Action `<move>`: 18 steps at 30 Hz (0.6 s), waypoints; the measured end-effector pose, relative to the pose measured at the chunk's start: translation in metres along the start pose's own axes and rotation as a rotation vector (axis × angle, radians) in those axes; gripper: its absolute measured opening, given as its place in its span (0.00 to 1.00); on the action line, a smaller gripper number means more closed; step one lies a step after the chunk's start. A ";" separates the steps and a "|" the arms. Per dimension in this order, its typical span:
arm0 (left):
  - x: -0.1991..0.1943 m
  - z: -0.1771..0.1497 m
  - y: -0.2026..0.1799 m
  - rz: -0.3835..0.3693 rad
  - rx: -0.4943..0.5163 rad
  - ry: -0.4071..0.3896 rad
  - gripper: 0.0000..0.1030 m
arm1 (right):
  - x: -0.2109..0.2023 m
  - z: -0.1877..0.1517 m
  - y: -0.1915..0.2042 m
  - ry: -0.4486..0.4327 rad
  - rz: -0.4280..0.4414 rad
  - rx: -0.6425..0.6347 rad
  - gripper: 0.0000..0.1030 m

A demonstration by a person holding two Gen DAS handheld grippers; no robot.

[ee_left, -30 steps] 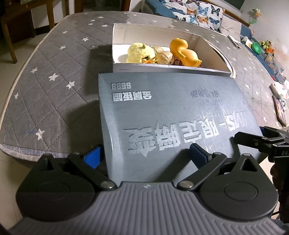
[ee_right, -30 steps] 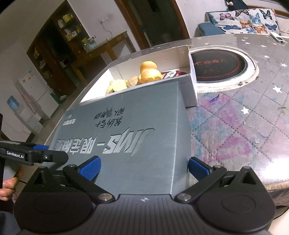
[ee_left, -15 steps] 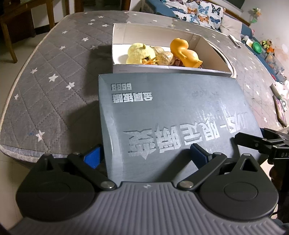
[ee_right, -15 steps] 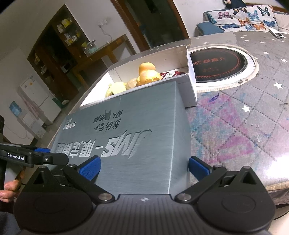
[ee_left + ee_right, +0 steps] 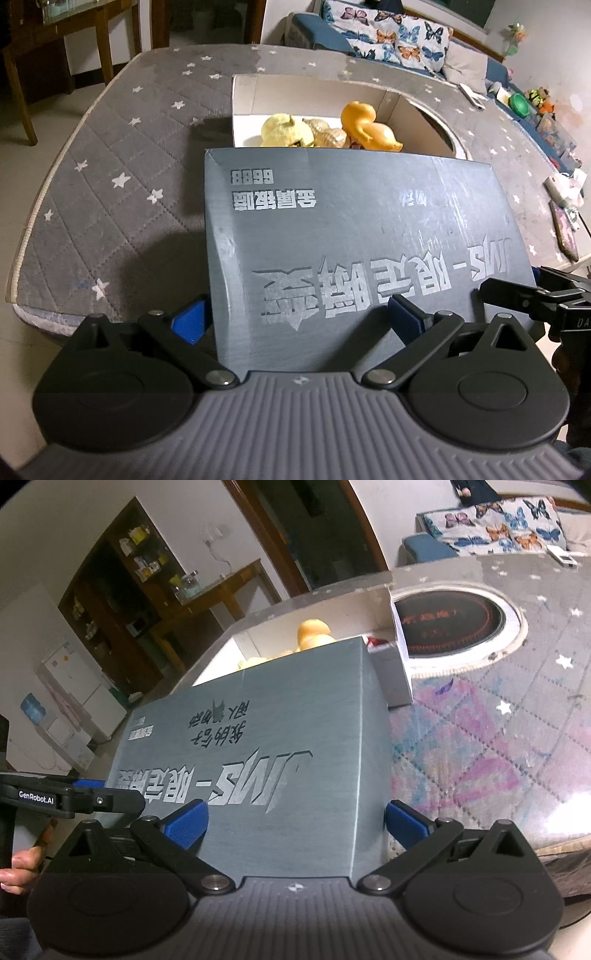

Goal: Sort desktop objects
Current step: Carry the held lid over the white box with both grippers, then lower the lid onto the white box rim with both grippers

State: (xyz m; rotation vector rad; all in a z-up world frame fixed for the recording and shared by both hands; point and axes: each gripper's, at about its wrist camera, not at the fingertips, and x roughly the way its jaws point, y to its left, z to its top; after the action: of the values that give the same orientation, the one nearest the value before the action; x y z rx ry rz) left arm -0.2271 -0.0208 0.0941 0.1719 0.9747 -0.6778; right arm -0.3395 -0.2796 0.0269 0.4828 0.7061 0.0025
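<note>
A grey box lid [image 5: 354, 236] with silver lettering is held by both grippers, tilted above the table's near edge. My left gripper [image 5: 299, 317] grips the lid's left end; one blue pad is under it, one on top. My right gripper [image 5: 295, 823] grips its right end [image 5: 280, 760] the same way. Behind the lid stands an open white box [image 5: 243, 96] holding an orange duck toy [image 5: 364, 123], a yellow toy [image 5: 284, 129] and a tan one [image 5: 327, 134]. The lid hides the box's near wall.
The table has a grey star-patterned cloth [image 5: 122, 177]. A round inset burner [image 5: 450, 622] lies right of the box. A sofa with butterfly cushions [image 5: 391, 37] stands behind. Wooden furniture [image 5: 155, 605] is at the far left. Clutter lies on the far right edge [image 5: 561, 195].
Both grippers have raised the lid, and it now covers more of the box's near wall and toys in both views.
</note>
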 end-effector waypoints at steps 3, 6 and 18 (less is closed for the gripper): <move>-0.007 0.002 -0.001 -0.006 -0.002 -0.012 0.97 | -0.005 0.004 0.006 -0.016 -0.004 -0.014 1.00; -0.013 0.006 0.000 -0.019 -0.011 -0.012 0.97 | -0.008 0.011 0.010 -0.020 -0.010 -0.033 1.00; -0.009 0.059 0.001 -0.006 -0.030 -0.064 0.97 | -0.008 0.062 0.026 -0.066 -0.044 -0.121 1.00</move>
State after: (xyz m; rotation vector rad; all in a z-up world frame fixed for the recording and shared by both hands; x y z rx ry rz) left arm -0.1877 -0.0408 0.1349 0.1202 0.9236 -0.6699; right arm -0.3029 -0.2840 0.0838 0.3502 0.6476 -0.0119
